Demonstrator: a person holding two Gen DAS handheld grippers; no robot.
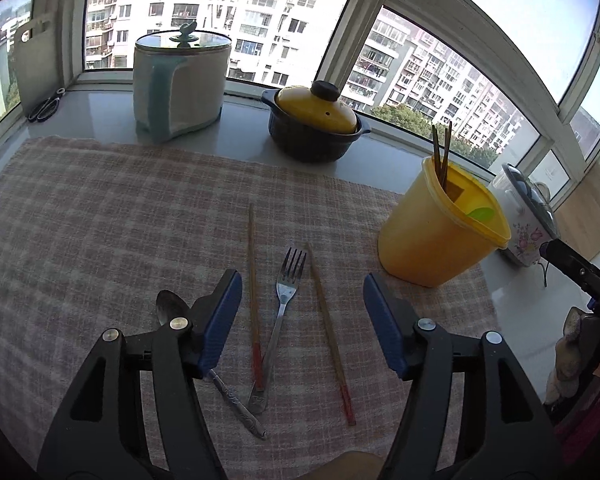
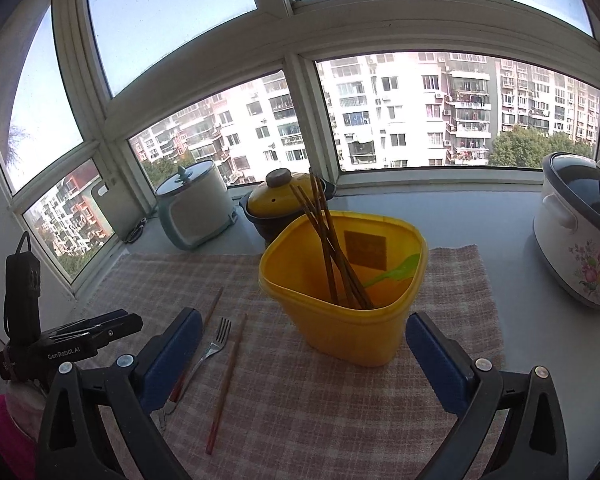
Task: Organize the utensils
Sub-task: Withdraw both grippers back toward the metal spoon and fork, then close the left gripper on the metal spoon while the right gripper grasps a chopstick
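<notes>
Utensils loose on the checked cloth, both grippers empty.
Left gripper jaws spread over the steel fork, flanked by two wooden chopsticks; right gripper jaws spread before the yellow plastic holder. Closing here risks pinching a chopstick with the fork.

Pink-and-cream checked woven cloth covers the pale grey bench. On it, a shiny silver steel fork, a dull silver spoon with an embossed handle, and two tan wooden chopsticks with red ends. The bright yellow plastic tub holds dark brown chopsticks and a lime-green plastic spoon. Behind sit a dark navy clay pot with a mustard-yellow lid, and a white cooker printed with pink flowers. Both grippers show black frames with blue pads.
</notes>
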